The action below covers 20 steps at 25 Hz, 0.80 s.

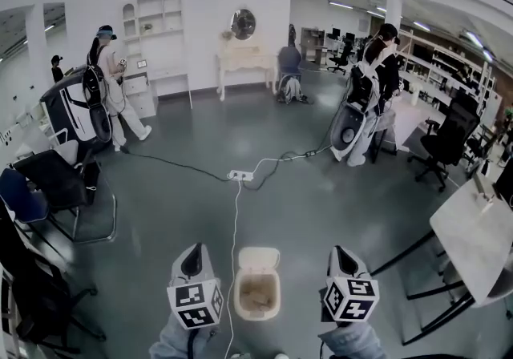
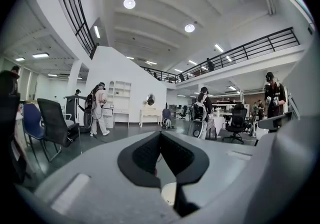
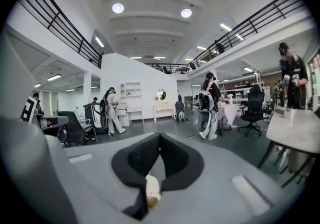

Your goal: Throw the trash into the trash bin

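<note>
Head view: the trash bin stands on the grey floor at the bottom of the picture, between the 2 grippers and apart from both. Its pale lid is tipped back, so the bin is open. Inside lies brownish crumpled trash, well below the rim. The left gripper and the right gripper are held above the floor, 1 on each side of the bin, both pointing away from the person. A white cable runs along the floor past the bin's left side to a power strip. Against the far wall a white shelf unit holds a few small things, too small to tell. A white table stands at the right edge.

Left gripper view: the left gripper has its jaws together, tips meeting, with nothing held between the pads. Through the gap lower down, a pale part of the trash bin shows on the floor below.

Right gripper view: the right gripper also has its jaws closed on nothing. Through the gap under the tips the trash bin shows, pale above and brownish lower down.
</note>
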Available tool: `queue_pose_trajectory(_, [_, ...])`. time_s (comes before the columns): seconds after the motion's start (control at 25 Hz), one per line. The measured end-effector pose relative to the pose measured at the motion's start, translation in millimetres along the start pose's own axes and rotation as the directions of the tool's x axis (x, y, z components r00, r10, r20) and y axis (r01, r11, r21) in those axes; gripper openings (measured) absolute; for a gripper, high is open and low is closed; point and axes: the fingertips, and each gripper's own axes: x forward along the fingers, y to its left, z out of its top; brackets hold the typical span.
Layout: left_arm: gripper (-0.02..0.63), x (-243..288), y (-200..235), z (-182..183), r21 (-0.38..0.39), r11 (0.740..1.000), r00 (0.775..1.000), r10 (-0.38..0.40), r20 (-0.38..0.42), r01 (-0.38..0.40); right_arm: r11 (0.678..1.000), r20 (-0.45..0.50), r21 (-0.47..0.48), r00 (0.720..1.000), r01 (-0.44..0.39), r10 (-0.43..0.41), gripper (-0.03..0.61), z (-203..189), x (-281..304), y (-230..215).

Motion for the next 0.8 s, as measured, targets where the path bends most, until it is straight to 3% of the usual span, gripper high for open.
queue_pose_trajectory(0.4, [0.008,5,-10,-3,0.013,1.0,1.0,-0.022,-0.01,0.022,0.997,0.016,-0.078,1.0,0.011,-0.01,0.003,7,-2,1])
queue_pose_trajectory(0.8, [0.008,8,-8,-6,0.016,1.0,1.0,-0.004,-0.023,0.004,0.999,0.016,-0.051,1.0,0.002,-0.001,0.003,8,8,3])
